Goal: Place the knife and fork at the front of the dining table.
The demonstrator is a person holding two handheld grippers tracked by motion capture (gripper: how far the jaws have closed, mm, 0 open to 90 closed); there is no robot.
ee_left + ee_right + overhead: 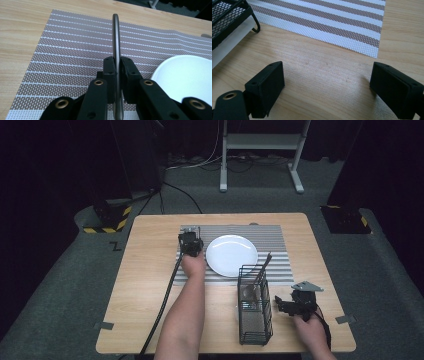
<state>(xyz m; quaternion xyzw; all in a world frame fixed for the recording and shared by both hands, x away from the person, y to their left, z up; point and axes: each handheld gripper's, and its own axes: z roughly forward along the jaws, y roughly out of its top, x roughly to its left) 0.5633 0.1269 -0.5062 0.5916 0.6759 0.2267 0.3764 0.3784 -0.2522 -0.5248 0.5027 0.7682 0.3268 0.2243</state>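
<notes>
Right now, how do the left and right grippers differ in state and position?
The left gripper is shut on a thin metal utensil handle; the right gripper is open and holds nothing. The left is over the striped placemat beside the white plate; the right is over bare wooden table, right of the black wire caddy. Both have black two-jaw fingers.

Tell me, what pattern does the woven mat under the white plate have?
The rectangular woven placemat has brown and white stripes running along its length, clearest in the left gripper view.

Black two-jaw grippers [190, 242] – brass-ringed screw holes (black cable trailing), bare forearms
</notes>
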